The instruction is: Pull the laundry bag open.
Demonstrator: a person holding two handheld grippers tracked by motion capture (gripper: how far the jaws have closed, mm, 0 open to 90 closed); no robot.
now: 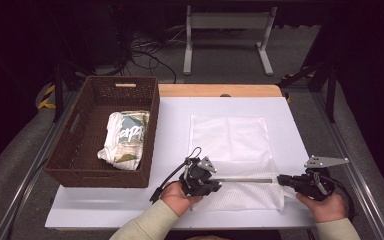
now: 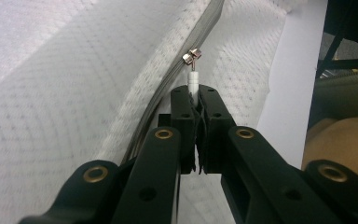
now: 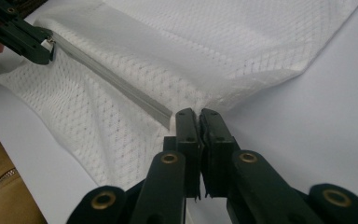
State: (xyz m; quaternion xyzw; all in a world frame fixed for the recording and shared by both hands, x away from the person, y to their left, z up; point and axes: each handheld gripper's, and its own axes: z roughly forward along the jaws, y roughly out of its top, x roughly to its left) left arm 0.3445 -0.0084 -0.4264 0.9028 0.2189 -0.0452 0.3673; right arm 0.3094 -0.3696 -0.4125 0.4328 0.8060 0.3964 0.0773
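High view: a white mesh laundry bag (image 1: pixel 232 150) is lying flat on the white table (image 1: pixel 105 205), to the right of a brown wicker basket (image 1: pixel 80 150). A folded garment (image 1: pixel 125 140) is resting inside the basket. A grey zipper (image 1: pixel 245 180) is running across the near part of the bag. The left gripper (image 1: pixel 219 185) is sitting at the left end of this zipper, and the right gripper (image 1: pixel 281 179) is sitting at the right end, at the bag's edge. Both are lying almost level and pointing toward each other. A hand (image 1: pixel 177 197) is carrying the left one, and another hand (image 1: pixel 325 205) is carrying the right one.

Left gripper view: the left gripper (image 2: pixel 194 91) is clenching the white zipper pull (image 2: pixel 193 79) between its closed jaws. The small metal slider (image 2: pixel 191 57) is standing just beyond the jaw tips, on the zipper line, and the mesh is spreading on both sides of it.

Right gripper view: the right gripper (image 3: pixel 199 114) is pinching the edge of the bag, just beside the end of the zipper (image 3: pixel 116 84), with its jaws pressed together on the fabric. Farther off, at the upper left, the left gripper (image 3: pixel 50 44) is holding the other end of the zipper. The mesh between them is looking slightly wrinkled.
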